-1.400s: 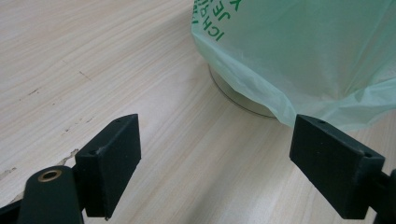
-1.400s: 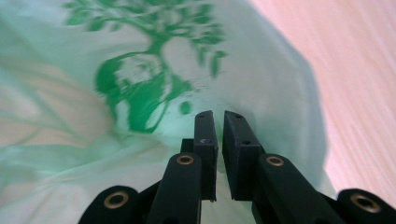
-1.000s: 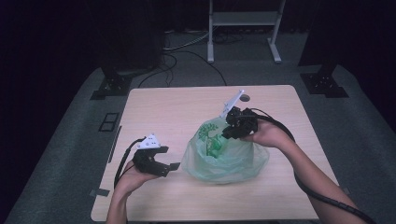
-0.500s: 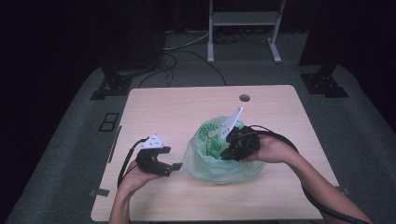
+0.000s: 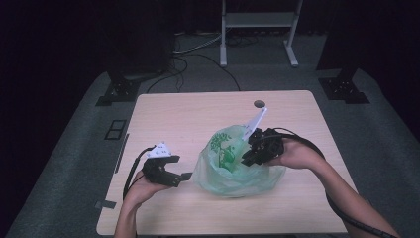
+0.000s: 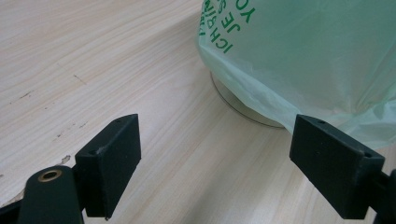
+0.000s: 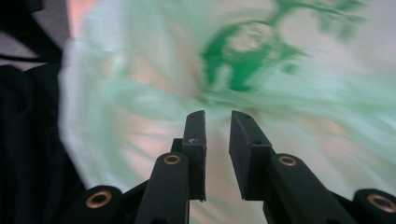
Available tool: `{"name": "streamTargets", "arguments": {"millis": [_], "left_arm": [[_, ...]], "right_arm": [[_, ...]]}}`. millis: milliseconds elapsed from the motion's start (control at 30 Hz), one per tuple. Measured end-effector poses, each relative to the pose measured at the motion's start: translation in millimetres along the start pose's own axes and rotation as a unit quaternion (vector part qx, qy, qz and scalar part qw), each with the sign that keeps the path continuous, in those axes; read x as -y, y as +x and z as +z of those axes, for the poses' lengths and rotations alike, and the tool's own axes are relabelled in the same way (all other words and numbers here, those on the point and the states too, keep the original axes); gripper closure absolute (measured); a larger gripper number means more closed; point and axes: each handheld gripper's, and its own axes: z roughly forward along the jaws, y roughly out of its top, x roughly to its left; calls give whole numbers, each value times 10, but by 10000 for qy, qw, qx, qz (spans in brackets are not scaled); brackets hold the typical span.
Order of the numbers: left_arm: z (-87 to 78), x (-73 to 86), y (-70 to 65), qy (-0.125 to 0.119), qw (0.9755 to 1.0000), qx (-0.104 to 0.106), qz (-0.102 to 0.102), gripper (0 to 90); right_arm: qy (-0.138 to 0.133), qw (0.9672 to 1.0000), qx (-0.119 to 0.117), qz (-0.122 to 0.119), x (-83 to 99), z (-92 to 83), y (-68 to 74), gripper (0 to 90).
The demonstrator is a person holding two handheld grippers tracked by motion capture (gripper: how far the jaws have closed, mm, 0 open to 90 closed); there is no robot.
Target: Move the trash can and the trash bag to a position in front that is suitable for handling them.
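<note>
Forearms reach in from the table's (image 5: pixel 163 111) near edge: the left gripper (image 5: pixel 171 174), jaws wide apart, rests just beside the green bag (image 5: pixel 233 171) (mid-table, toward the near edge). The right gripper (image 5: pixel 248 157) has dropped from the bag's top onto its right side, jaws nearly closed with a narrow gap, nothing visibly pinched.

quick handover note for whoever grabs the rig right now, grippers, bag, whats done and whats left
Left hand-held gripper: open, low over the table, beside the green plastic bag, holding nothing.
Right hand-held gripper: at the bag's open top, jaws nearly closed with a narrow gap; its view is blurred, so I cannot tell if film is pinched.
The bag sits at mid table, right of centre. A round flat thing shows at the table under its edge.
Done: bag is open on top.
Left: likely the left gripper takes the near edge; confirm the right grip first.
</note>
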Motion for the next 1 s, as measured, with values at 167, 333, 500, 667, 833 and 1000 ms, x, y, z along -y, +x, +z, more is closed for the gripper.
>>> {"name": "streamTargets", "arguments": {"millis": [167, 333, 500, 667, 833, 1000], "left_arm": [[12, -2, -1, 2, 10000, 6, -20, 155], [17, -14, -12, 6, 10000, 10, -3, 155], [18, -30, -13, 1, 10000, 9, 3, 155], [9, -37, -10, -27, 10000, -8, 10, 155], [5, -43, -16, -25, 10000, 9, 34, 155], [-11, -47, -19, -51, 10000, 30, 48, 155]], "right_arm": [[104, 9991, 383, 174, 61, -26, -127, 797], [281, 9971, 703, 119, 88, 4, -162, 799], [99, 9980, 627, 72, 32, -15, -162, 794], [201, 9982, 565, -12, -144, 58, -232, 794], [400, 9971, 636, 113, -292, 179, -386, 796], [494, 9960, 716, 224, -398, 251, -505, 794]]}}
